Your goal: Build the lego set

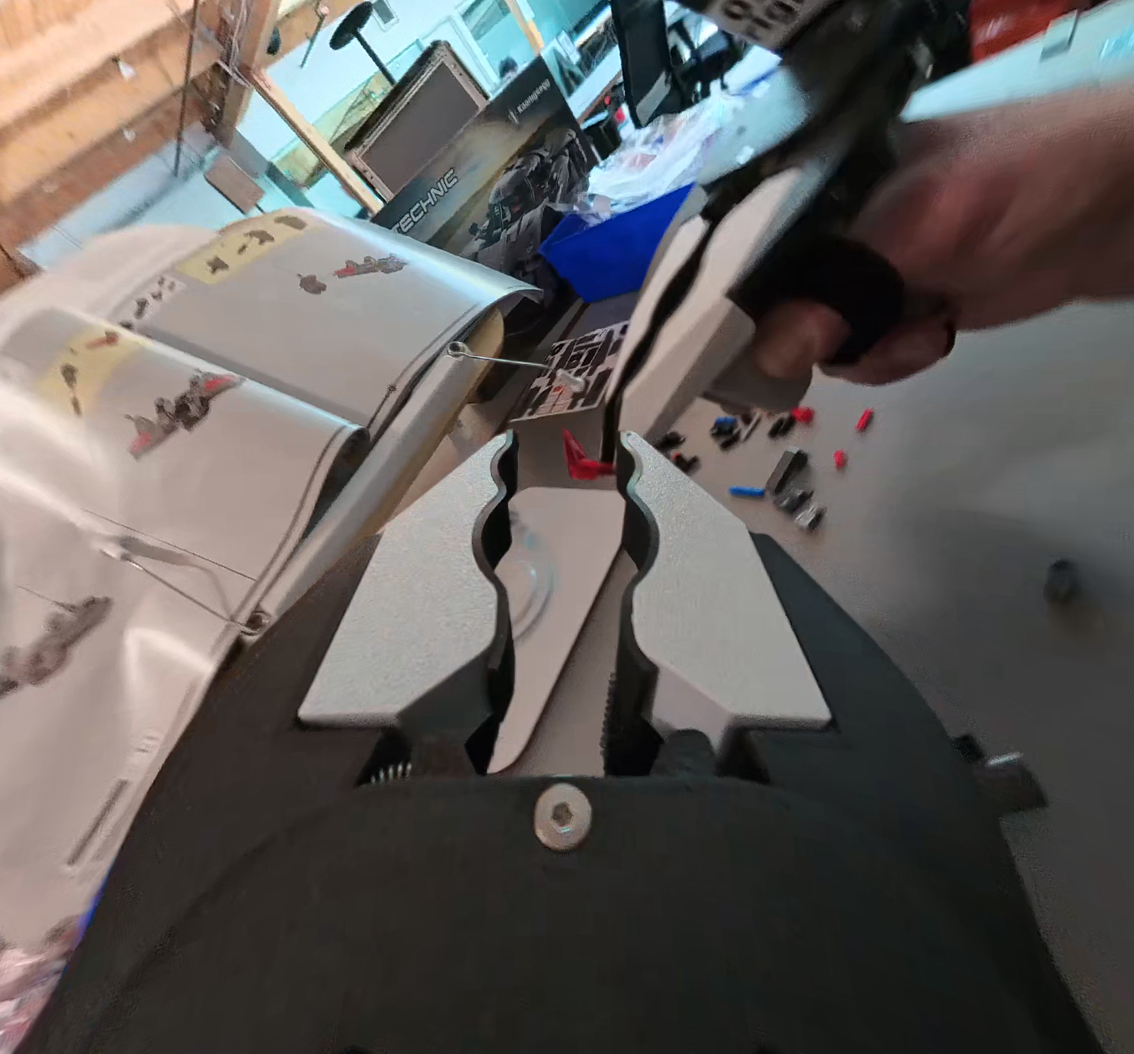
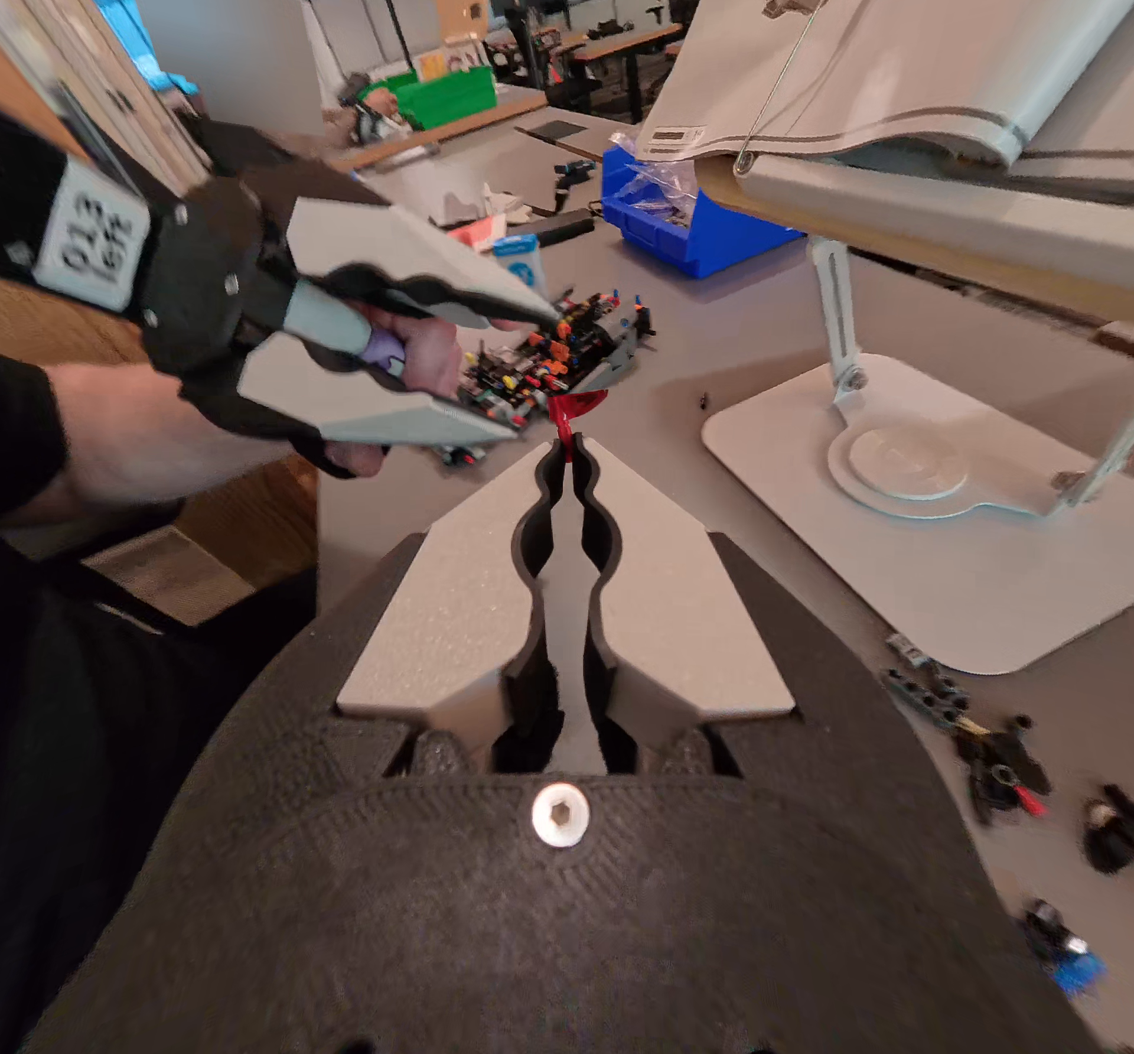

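A: How to do this step well, in your opinion?

B: I think the red piece point(image 2: 567, 418) must meet the half-built model point(image 2: 552, 349) slowly and straight; the right gripper point(image 2: 569, 446) should keep its pinch firm, because the piece is small and held only at the tips; a twist could make it slip.

A: So the right gripper is closed on it?

B: Yes; in the right wrist view its jaws are almost together and the red piece stands up between the tips, above the grey table point(image 2: 705, 349); its upper end is touching, or just beside, the edge of the model.

A: And the left gripper point(image 1: 567, 441)?

B: Its jaws stand apart, with a clear gap; in the left wrist view the red piece point(image 1: 583, 460) lies just beyond the tips, so I judge that it holds nothing; if a finger touches the model, I cannot tell.

A: Farther away?

B: Loose pieces point(image 1: 791, 472) on the table; the instruction book point(image 2: 890, 42) on its stand; behind, a blue bin point(image 2: 687, 239).
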Demonstrator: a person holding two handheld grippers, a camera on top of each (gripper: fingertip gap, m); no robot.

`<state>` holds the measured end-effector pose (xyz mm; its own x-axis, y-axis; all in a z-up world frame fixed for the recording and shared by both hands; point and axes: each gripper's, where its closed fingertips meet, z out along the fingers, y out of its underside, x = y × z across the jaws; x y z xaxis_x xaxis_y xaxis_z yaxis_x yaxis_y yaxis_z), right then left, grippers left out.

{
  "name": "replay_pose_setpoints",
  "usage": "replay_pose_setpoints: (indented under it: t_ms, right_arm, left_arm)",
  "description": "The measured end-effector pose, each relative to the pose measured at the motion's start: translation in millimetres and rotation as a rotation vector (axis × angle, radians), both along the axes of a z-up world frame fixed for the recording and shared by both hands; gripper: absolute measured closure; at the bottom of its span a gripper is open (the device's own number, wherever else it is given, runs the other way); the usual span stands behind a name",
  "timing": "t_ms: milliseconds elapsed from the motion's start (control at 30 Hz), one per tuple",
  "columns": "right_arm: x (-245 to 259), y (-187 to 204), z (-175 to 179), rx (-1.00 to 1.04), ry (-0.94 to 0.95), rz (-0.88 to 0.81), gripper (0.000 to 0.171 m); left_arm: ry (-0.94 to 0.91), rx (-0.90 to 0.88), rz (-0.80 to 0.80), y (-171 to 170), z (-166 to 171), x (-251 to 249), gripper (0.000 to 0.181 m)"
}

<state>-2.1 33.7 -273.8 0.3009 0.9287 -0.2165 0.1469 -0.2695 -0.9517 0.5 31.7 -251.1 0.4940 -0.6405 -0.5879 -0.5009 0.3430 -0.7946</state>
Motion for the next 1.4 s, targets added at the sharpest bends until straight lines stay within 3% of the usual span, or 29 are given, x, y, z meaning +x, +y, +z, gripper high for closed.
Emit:
replay_pose_setpoints:
  t_ms: [200, 400, 567, 1133, 1400]
  right_arm:
    - [-2, 3, 7, -0.218, 0.175, 0.077, 0.171]
    - [-8, -1, 8, -0.323, 0.255, 0.129, 0.171]
    - [-10, -1, 8, -0.342, 0.271, 0.135, 0.171]
    - [-10, 0, 22, -0.365, 0.315, 0.144, 0.171]
    - [-19, -9, 31, -0.324, 0.212, 0.150, 0.171]
  left_arm:
    - [0.154, 0.158, 0.086, 3, -10, -1, 0.142]
    - [0.174, 0.191, 0.139, 10, -13, -2, 0.148]
    - [0.193, 0.213, 0.141, 9, -13, -4, 0.161]
    - [0.237, 0.286, 0.155, 10, 0, -5, 0.162]
    - [0.377, 0.368, 0.132, 1, 11, -13, 0.162]
